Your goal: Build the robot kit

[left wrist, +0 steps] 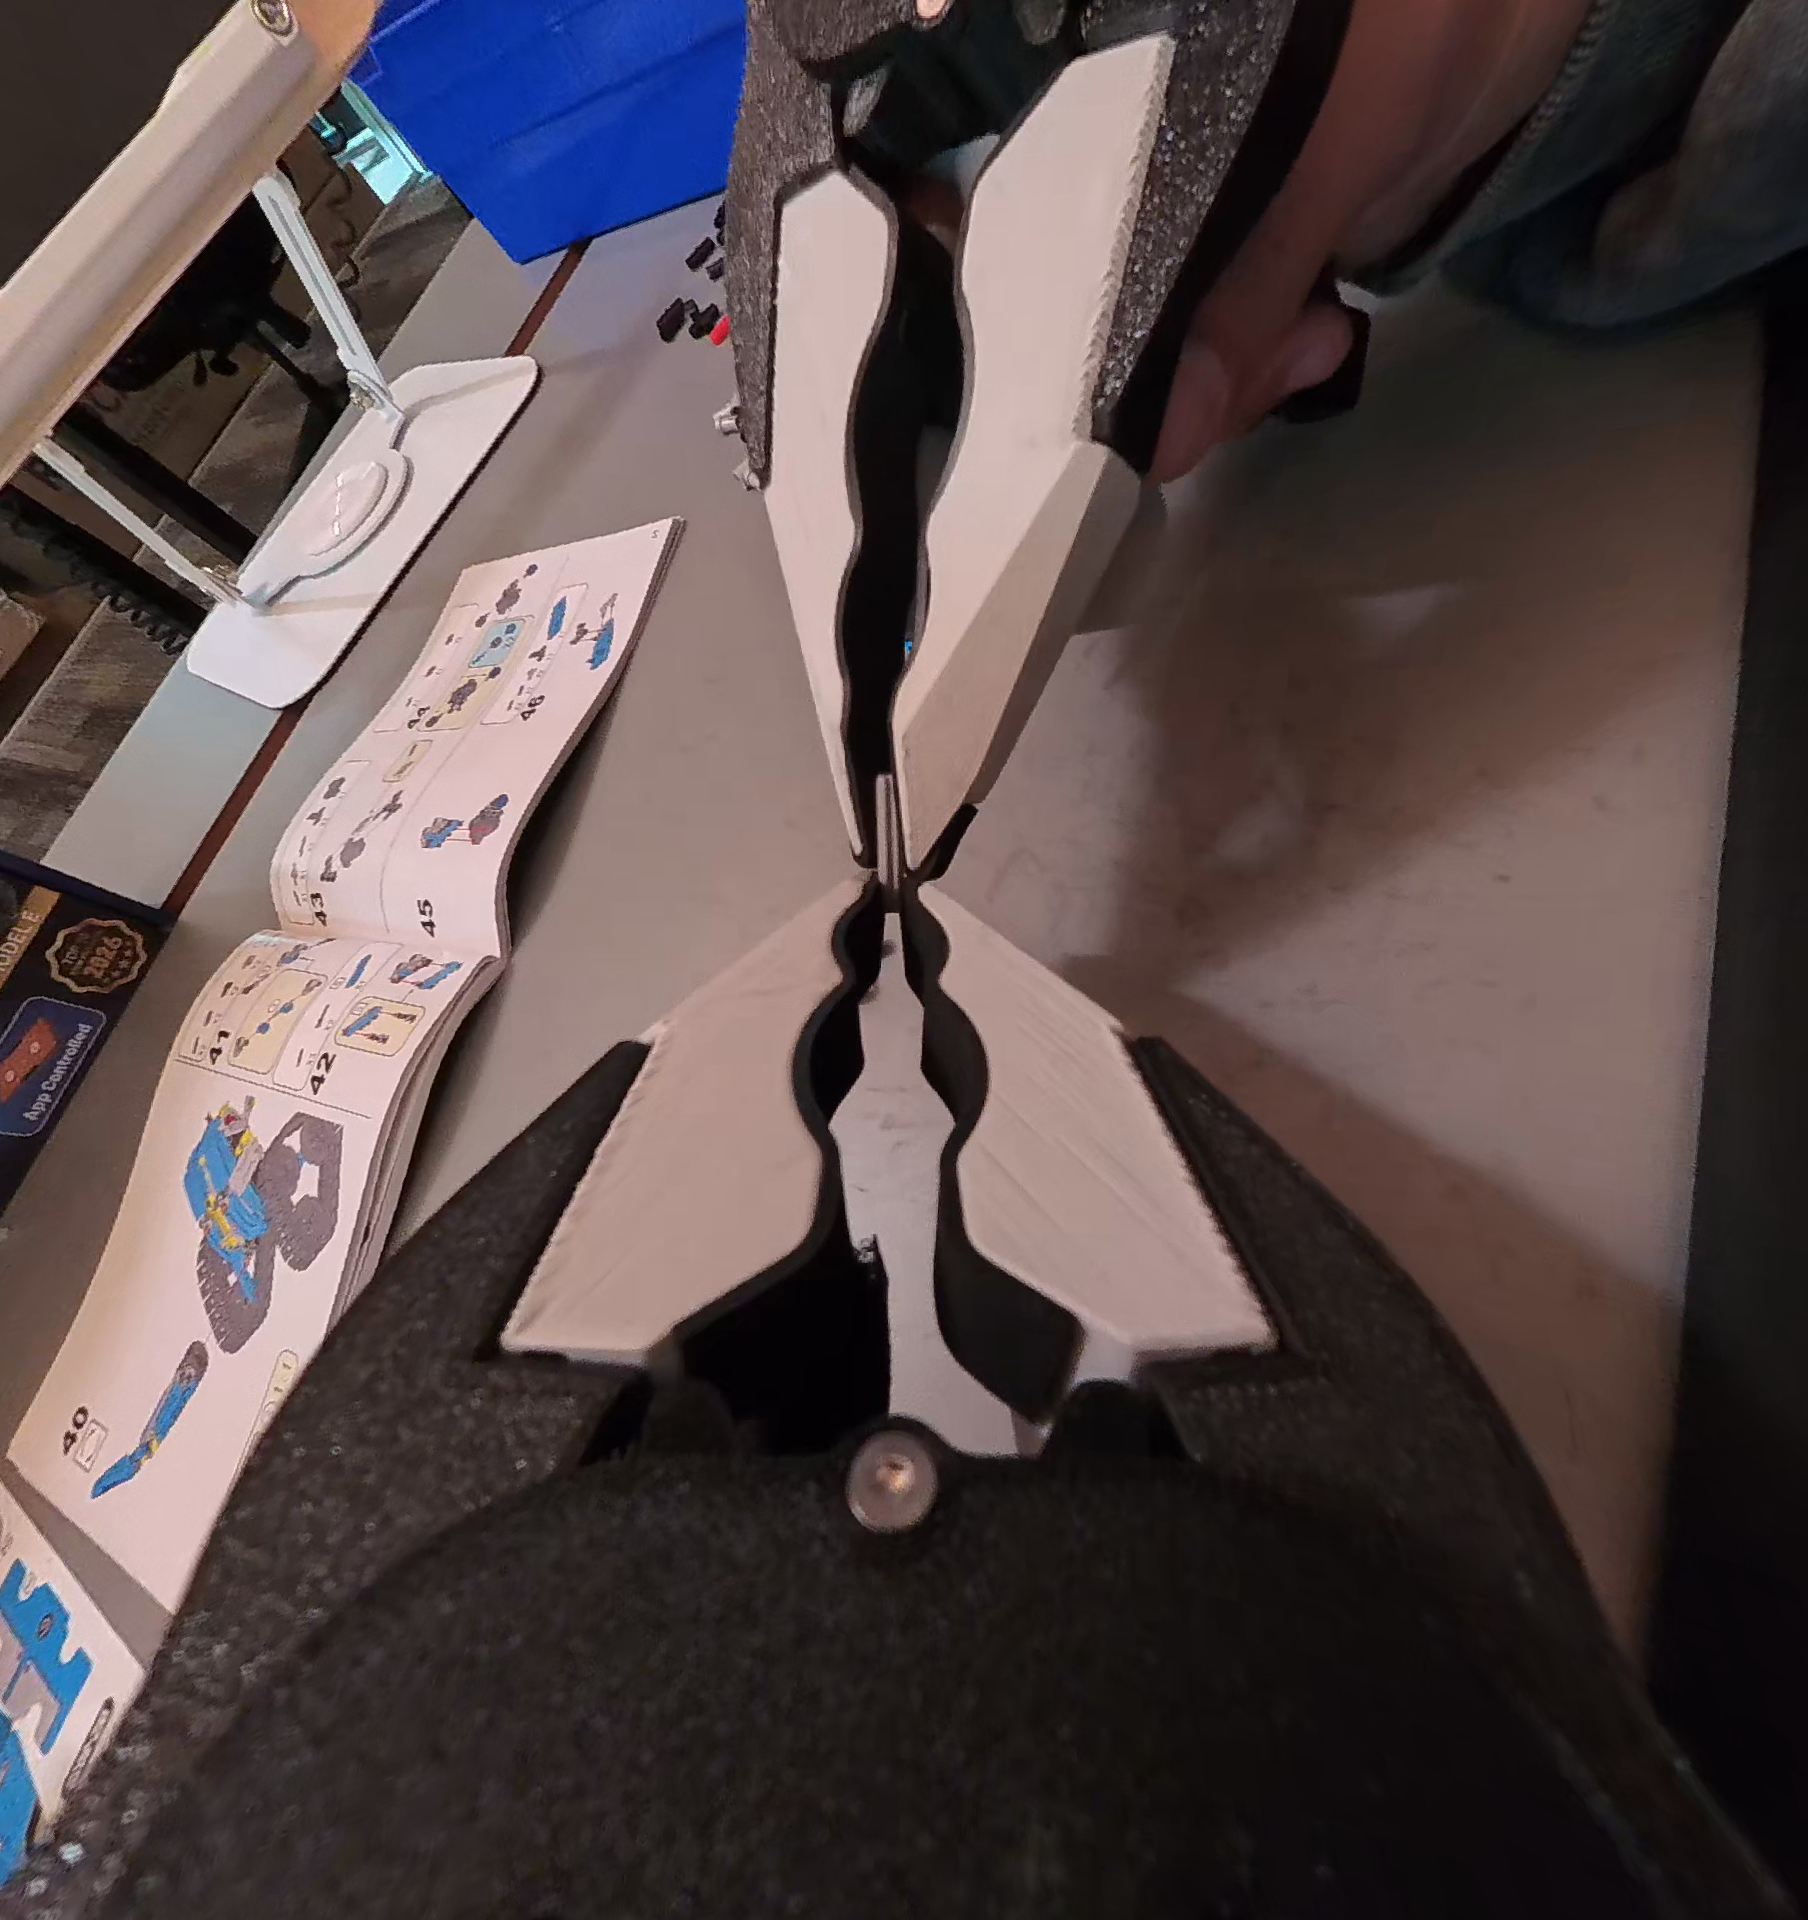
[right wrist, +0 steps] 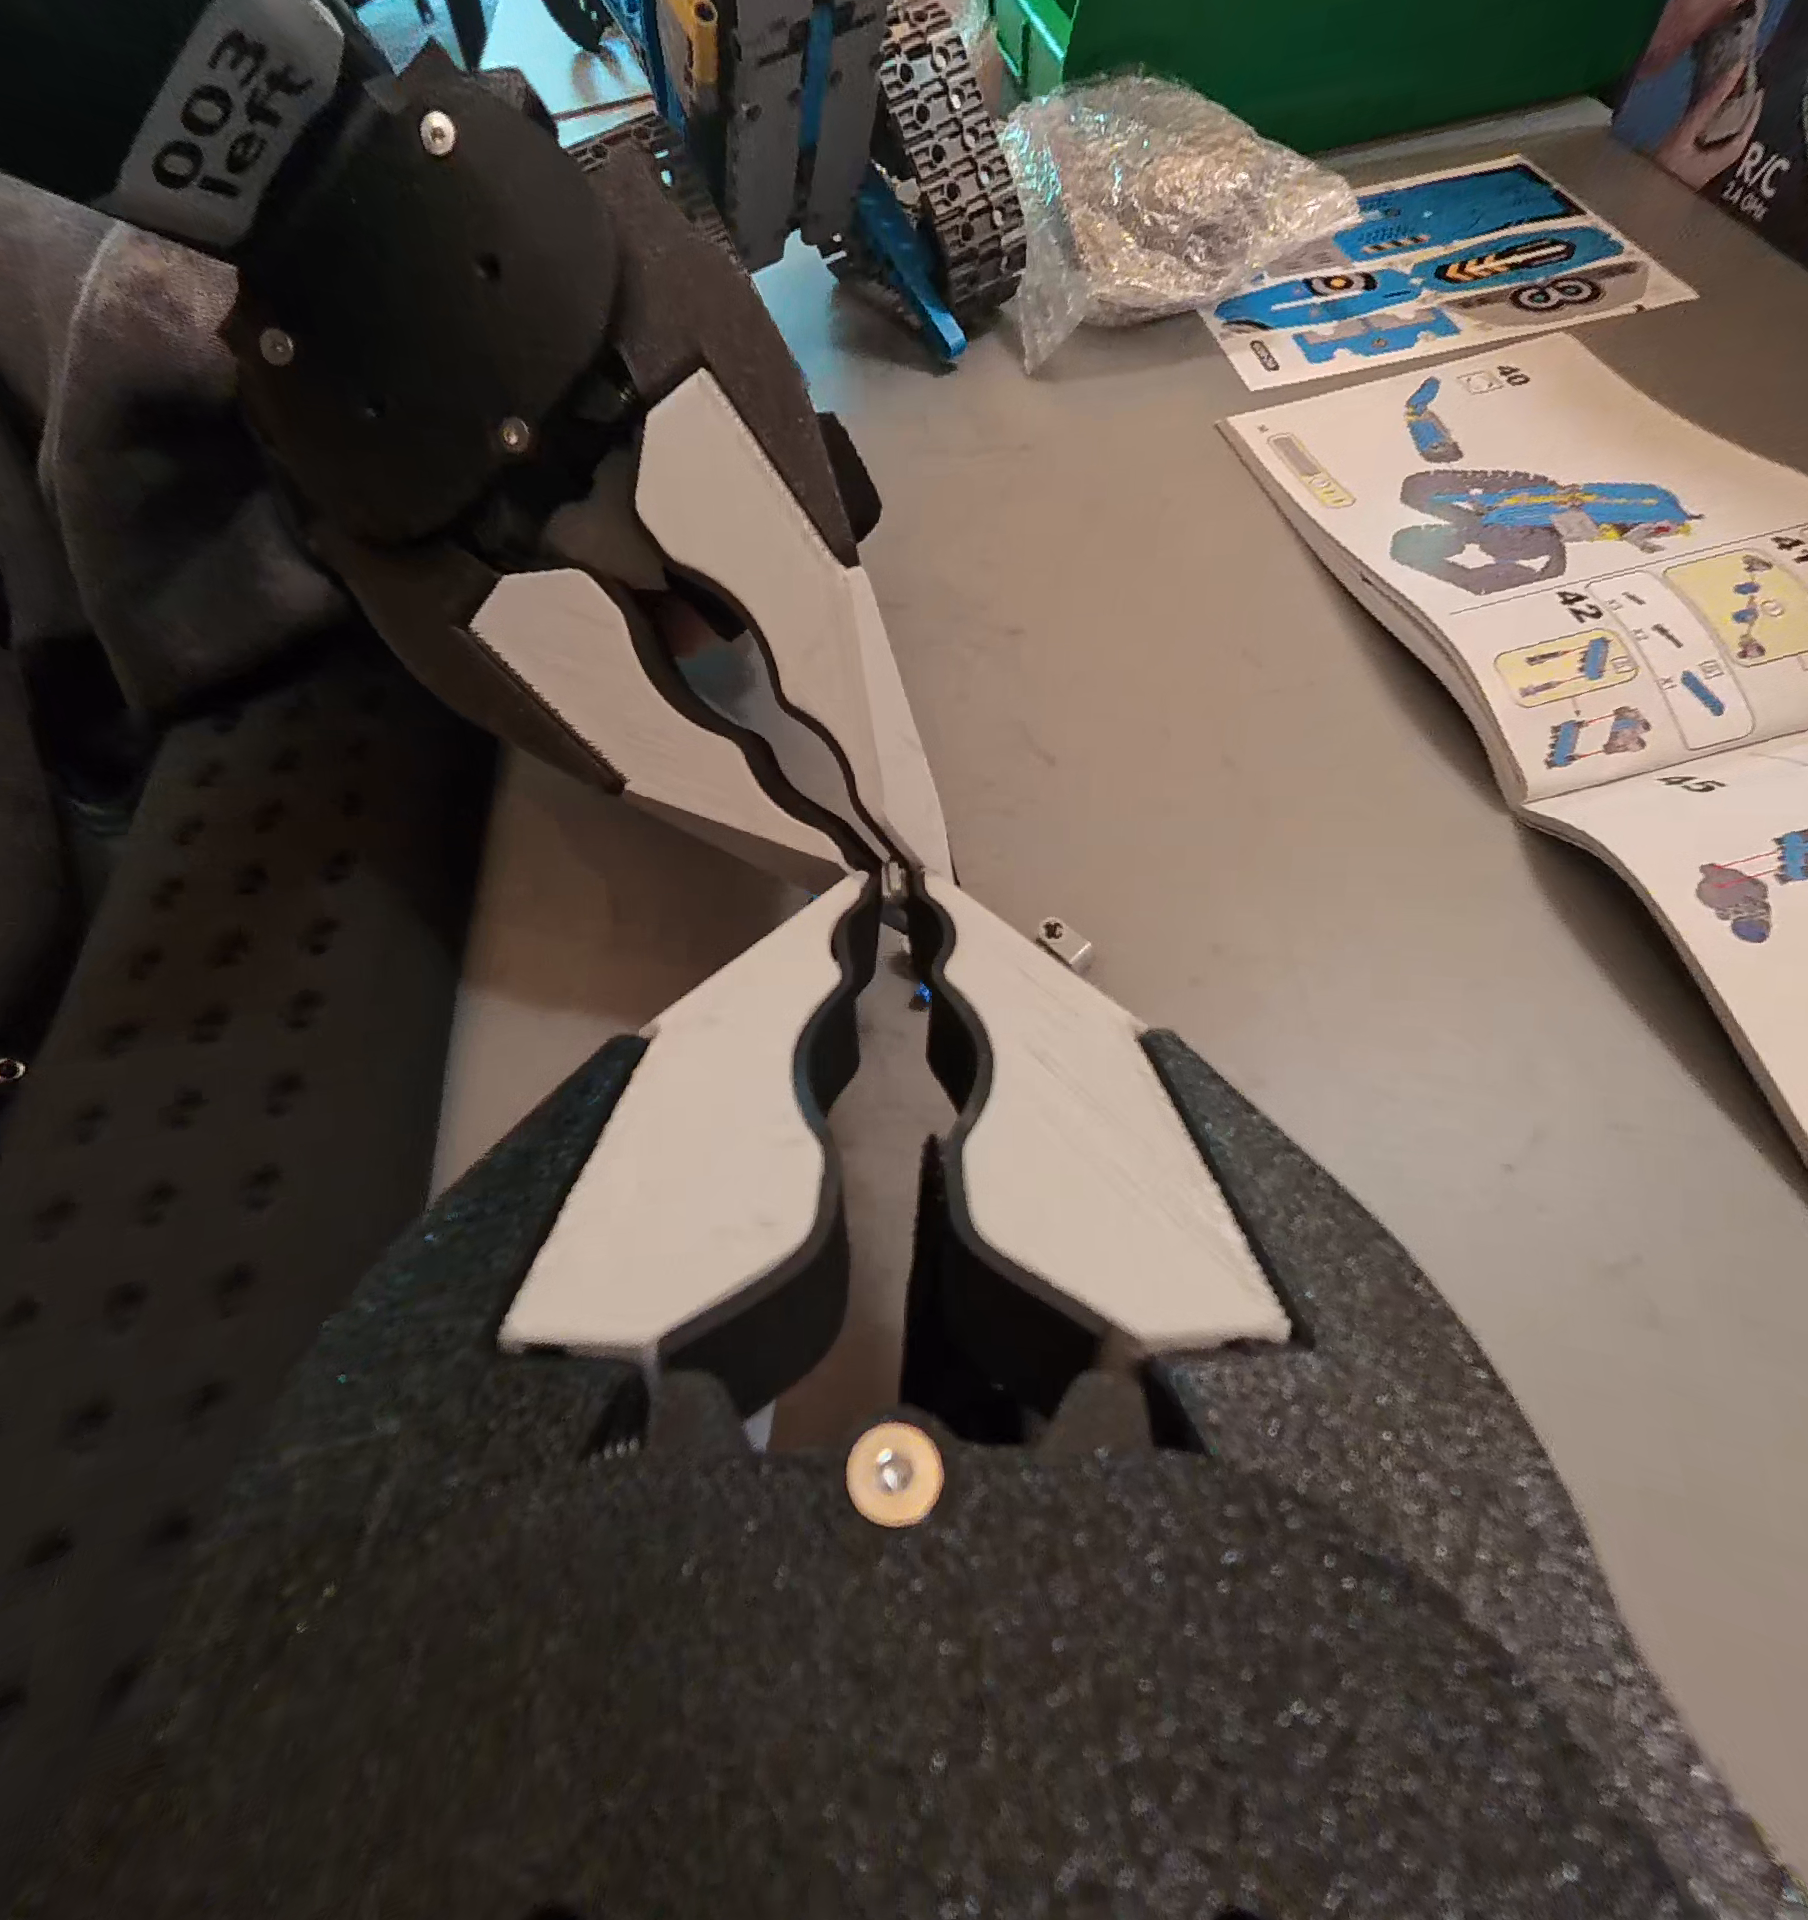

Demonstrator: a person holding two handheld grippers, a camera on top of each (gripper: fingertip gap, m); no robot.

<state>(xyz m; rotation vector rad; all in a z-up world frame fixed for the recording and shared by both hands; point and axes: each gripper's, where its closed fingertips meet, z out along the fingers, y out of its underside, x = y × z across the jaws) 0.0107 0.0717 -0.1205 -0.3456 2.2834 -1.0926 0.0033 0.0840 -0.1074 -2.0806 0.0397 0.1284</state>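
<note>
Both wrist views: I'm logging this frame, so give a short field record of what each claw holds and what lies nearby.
left claw: shut on small grey metal pin
right claw: shut on the same pin, tip to tip with the left
surface: grey table
nearby: open white instruction booklet; small grey connector piece; blue and grey tracked brick model; crumpled clear plastic bag; blue sticker sheet
</note>
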